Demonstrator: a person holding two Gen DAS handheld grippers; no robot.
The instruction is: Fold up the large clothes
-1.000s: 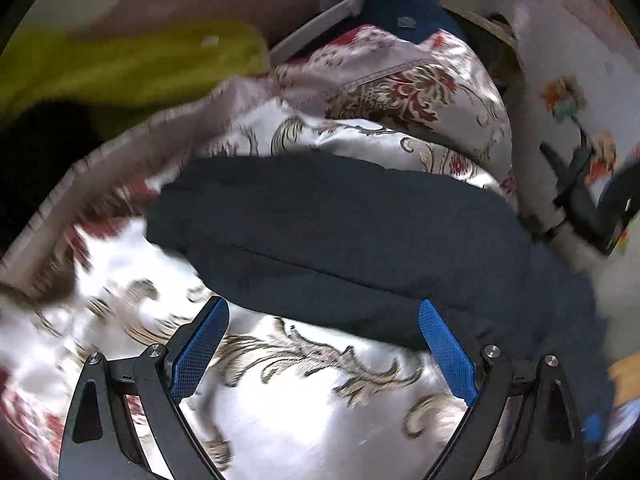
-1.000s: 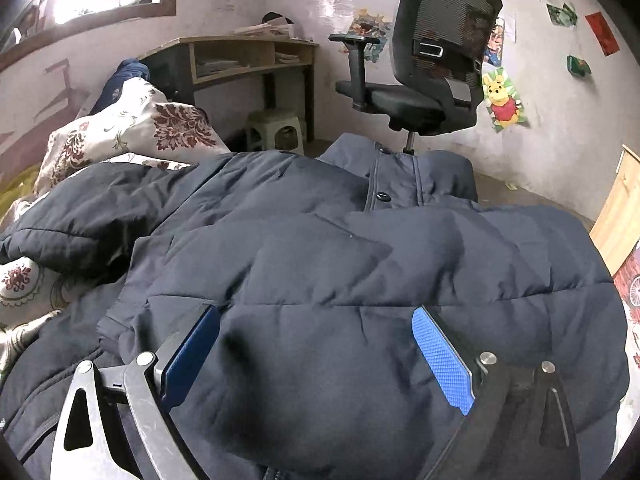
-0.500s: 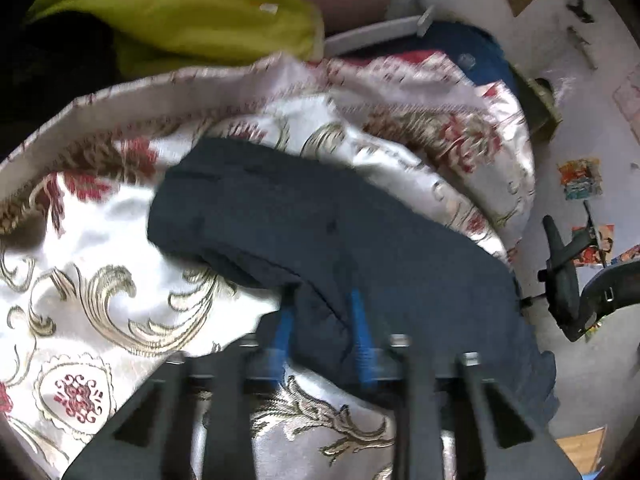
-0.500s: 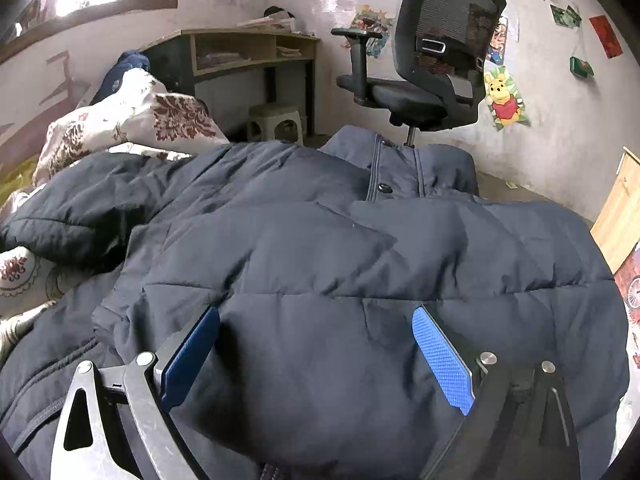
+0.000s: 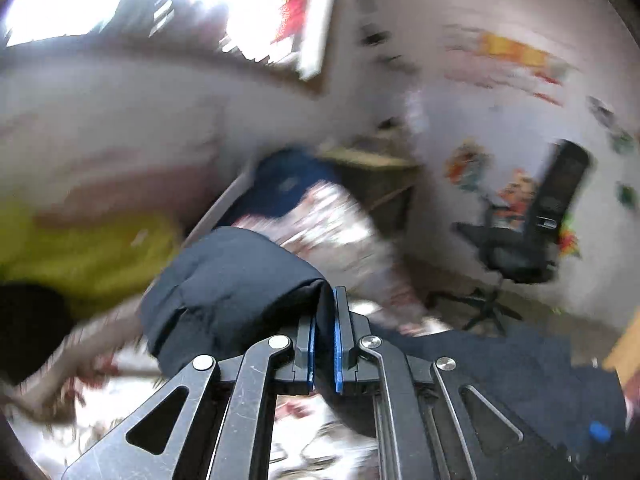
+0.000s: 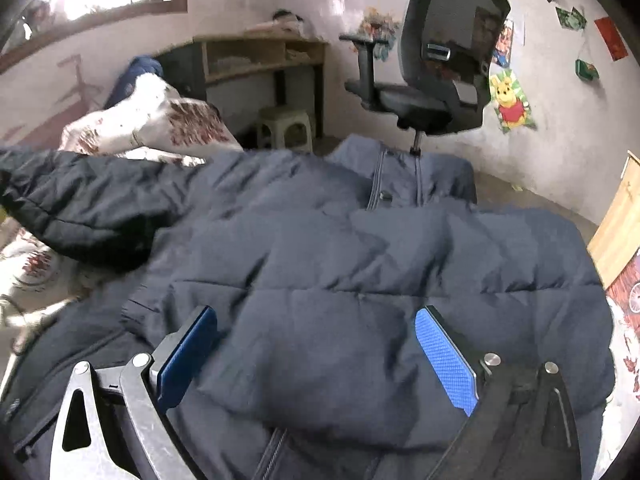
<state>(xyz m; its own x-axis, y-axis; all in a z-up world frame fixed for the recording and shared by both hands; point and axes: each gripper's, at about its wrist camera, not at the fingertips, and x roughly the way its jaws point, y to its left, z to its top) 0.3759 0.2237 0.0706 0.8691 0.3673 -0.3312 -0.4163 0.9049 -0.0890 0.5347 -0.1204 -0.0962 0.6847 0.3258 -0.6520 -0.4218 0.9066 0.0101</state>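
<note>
Item: 1 dark blue padded jacket (image 6: 360, 264), spread front-up across a bed with a floral bedspread (image 6: 160, 120), collar toward the desk chair (image 6: 444, 60).

Left gripper (image 5: 324, 336): jaws have just been closing and are now clenched on the jacket's sleeve (image 5: 232, 280), a pinch of the dark fabric caught between the 2 blue pads. The sleeve hangs off the jaws to the left in a bunched roll, clear of the bedspread; in the right wrist view it runs out to the left above the bed. Judged purpose: to carry the sleeve over the body of the jacket for the first fold.

Right gripper (image 6: 316, 356): jaws released and spread wide, 1 pad on each side of a puffed panel of the lower jacket front. Whether the pads touch the fabric cannot be told. Judged purpose: to steady the body while the sleeve is drawn across.

Not legible: the left wrist view is heavily blurred, so the window, wall pictures and a yellow cloth (image 5: 80, 248) at left are shapes only. The sleeve cuff is not seen. The jacket's hem is cut off behind the right gripper. No hand is in view.
</note>
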